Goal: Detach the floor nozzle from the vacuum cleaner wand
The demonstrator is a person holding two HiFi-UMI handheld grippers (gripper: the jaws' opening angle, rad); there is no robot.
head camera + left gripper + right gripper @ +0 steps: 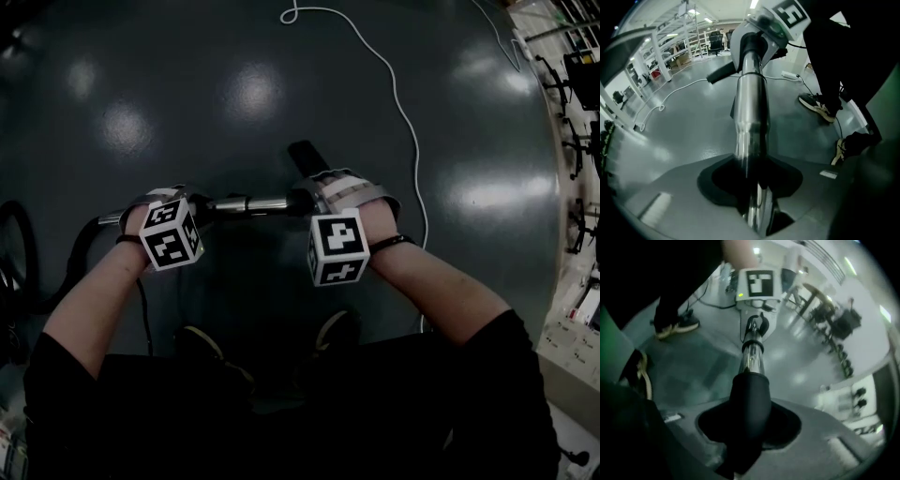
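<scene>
over the floor (281, 75), the wand (248, 202) lies crosswise, clamped by left gripper (754, 187) and right gripper (747, 427).

Lab/office hall, grey floor (187, 103), metal racks (696, 44), ofc chairs (715, 41), strip lights (753, 3)

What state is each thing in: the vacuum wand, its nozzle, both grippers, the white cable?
wand: held up between both grippers.
floor nozzle: attached to the wand, not yet off.
left gripper: shut on the wand.
right gripper: shut on the floor nozzle.
white cable: slack on the floor.
</scene>
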